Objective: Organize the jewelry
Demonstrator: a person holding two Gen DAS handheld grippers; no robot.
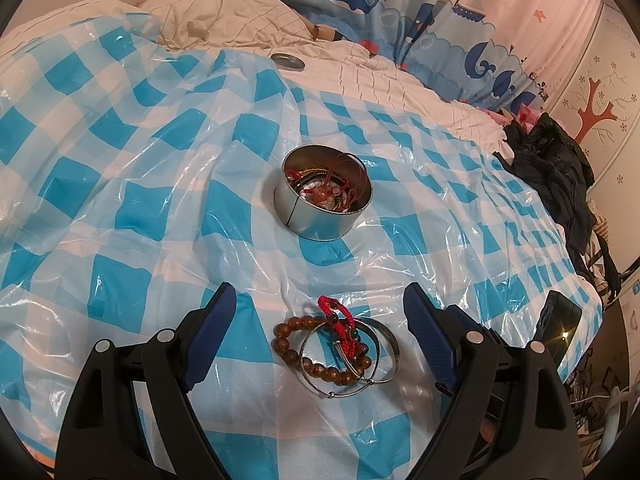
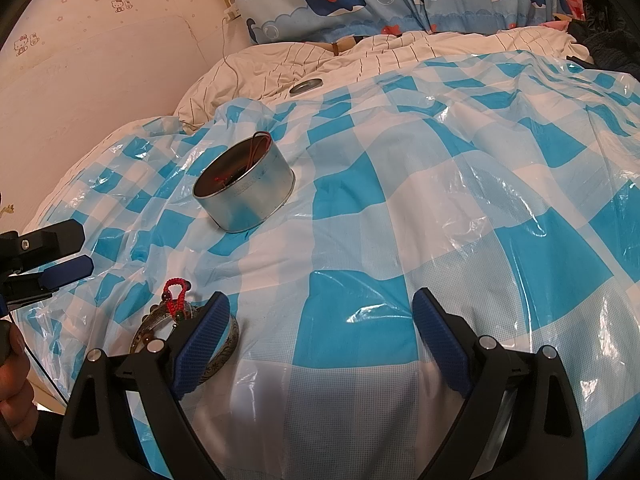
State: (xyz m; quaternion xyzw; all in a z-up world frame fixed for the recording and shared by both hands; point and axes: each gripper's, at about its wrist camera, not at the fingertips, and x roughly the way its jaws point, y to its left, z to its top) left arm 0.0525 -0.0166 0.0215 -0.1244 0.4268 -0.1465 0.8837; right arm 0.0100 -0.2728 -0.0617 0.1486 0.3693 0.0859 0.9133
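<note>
In the left wrist view a small pile of jewelry lies on the checked plastic sheet: a brown bead bracelet point(image 1: 304, 354), silver bangles point(image 1: 366, 360) and a red cord piece point(image 1: 334, 314). My left gripper point(image 1: 319, 292) stands open, one finger on each side of the pile, not touching it. Farther off sits a round metal tin point(image 1: 323, 208), lidless, with several bracelets and red cords inside. In the right wrist view my right gripper point(image 2: 322, 296) is open over bare sheet. The jewelry pile point(image 2: 176, 312) lies by its left finger, partly hidden, and the tin point(image 2: 244, 196) is ahead to the left.
The blue-and-white plastic sheet point(image 1: 140, 208) covers a soft, uneven bed. The tin's lid point(image 1: 287, 61) lies on the white quilt behind. Dark clothes point(image 1: 552, 168) are heaped at the right edge. My left gripper point(image 2: 82, 250) and a hand point(image 2: 12, 380) show at the left.
</note>
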